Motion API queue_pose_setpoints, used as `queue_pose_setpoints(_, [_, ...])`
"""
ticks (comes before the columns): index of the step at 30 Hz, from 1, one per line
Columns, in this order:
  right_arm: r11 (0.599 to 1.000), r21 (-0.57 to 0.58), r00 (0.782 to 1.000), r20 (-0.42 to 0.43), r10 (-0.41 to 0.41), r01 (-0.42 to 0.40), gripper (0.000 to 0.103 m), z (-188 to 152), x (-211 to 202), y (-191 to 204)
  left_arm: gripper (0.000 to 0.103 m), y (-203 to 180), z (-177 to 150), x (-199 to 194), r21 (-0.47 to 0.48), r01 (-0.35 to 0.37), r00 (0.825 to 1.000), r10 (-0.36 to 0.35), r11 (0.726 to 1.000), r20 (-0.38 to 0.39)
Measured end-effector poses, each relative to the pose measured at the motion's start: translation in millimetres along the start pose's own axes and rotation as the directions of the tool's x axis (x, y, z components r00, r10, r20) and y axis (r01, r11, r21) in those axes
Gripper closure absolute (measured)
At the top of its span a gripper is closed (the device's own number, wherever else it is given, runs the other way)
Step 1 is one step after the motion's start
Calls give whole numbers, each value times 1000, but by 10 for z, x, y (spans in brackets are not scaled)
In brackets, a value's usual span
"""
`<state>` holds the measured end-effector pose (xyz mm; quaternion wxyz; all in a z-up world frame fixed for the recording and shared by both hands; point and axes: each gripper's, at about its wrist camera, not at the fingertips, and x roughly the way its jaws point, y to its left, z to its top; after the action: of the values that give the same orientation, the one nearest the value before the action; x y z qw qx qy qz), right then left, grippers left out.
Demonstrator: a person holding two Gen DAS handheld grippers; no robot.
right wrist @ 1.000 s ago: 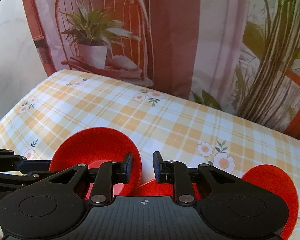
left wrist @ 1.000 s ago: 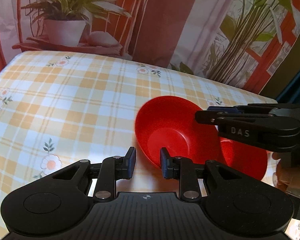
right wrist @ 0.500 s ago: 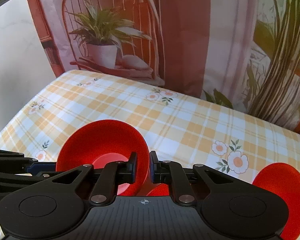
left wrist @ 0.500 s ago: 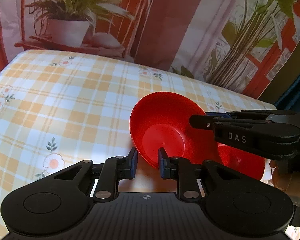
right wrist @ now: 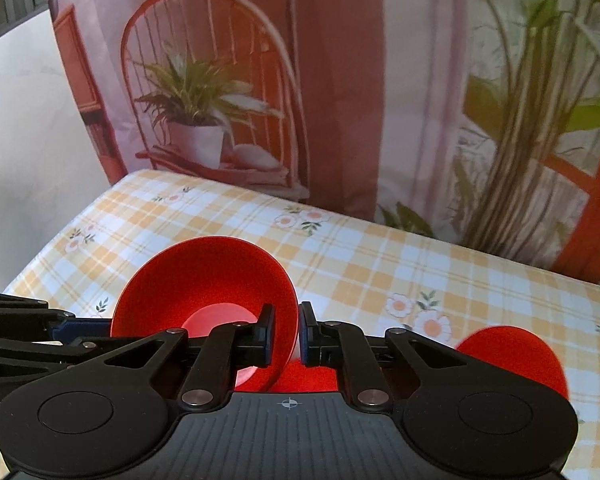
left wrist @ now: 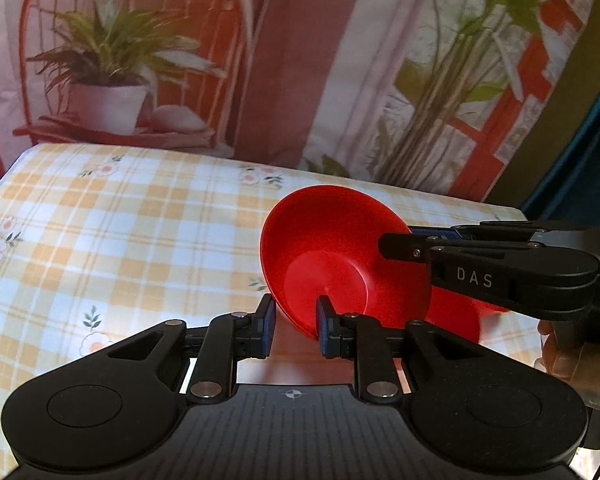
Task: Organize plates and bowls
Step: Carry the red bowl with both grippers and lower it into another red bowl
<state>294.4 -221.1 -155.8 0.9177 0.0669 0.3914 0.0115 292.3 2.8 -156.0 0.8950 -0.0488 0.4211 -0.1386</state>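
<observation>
change: red bowl (left wrist: 342, 258) now lifted, tilted | left gripper (left wrist: 293, 326) and right gripper (right wrist: 286, 334) both clamped on its rim | meaning: ready to stack (plate (right wrist: 512, 356) right of right jaws)

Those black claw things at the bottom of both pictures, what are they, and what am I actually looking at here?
They are two handheld grippers, one in each of a person's hands; there is no robot. Each picture comes from a camera mounted on one gripper, looking forward along its two fingers.

In the left camera's view, the left gripper straddles the near rim of a tilted red bowl; whether it pinches the rim is unclear. In the right camera's view, the right gripper is clamped on the bowl's opposite rim.

The checked tablecloth also carries a second red dish just beyond the bowl and a third red dish farther to the right.
</observation>
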Motion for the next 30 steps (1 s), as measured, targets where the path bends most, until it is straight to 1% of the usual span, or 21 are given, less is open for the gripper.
queue_pose_setpoints(6, [1000, 24, 1000, 23, -18, 18, 92, -63, -235, -172, 80, -211, 0, -20, 40, 19, 1000, -19, 999, 0])
queue_pose_setpoints(11, [998, 53, 999, 26, -38, 36, 92, -165, -355, -340, 80, -367, -35, 23, 66, 51, 999, -50, 997, -14])
queue_pose_setpoints(18, [995, 86, 999, 10, -53, 52, 92, -356, -395, -484, 80, -495, -116, 145, 87, 70, 996, -66, 994, -55])
queue_pose_setpoints(21, [993, 101, 998, 0, -57, 57, 92, -434, -391, -540, 80, -534, -149, 190, 109, 77, 996, -71, 991, -61])
queue_pose_setpoints(25, [992, 109, 998, -18, -66, 68, 92, -529, -353, -586, 80, -547, -177, 253, 110, 84, 995, -77, 990, -67])
queue_pose_setpoints(30, [989, 125, 997, -24, -71, 74, 92, -574, -319, -632, 80, -581, -157, 305, 126, 84, 994, -75, 988, -77])
